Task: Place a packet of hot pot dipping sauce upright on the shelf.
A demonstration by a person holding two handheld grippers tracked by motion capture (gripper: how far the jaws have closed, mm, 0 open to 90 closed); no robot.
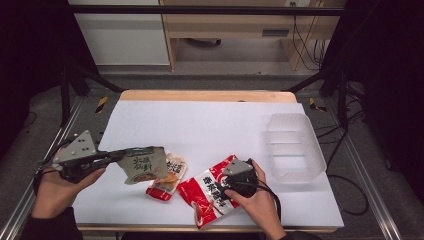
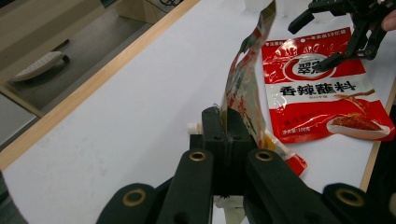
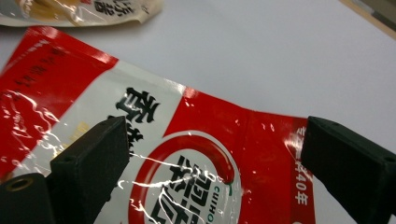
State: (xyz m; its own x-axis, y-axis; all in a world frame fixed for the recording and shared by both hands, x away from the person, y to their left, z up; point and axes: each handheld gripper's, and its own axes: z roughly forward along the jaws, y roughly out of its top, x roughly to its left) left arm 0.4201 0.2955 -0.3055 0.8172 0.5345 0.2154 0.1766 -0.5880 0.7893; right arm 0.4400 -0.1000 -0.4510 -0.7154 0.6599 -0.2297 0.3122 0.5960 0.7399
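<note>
clamping a grey packet point(image 1: 144, 166) edge, the left hand-held gripper point(image 1: 121, 154) seemingly clears the table point(image 1: 210, 125).

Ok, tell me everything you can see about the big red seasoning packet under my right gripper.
The red packet is a glossy plastic pouch, red with a white band, a circular logo, black characters and a food picture. It lies flat and slightly crinkled on the white table near the front edge. The right gripper hangs over it with jaws spread wide, pads not pressing it.

The red packet point(image 3: 201, 172) reads "CUIHONG" and "香辣蘸料".
</note>
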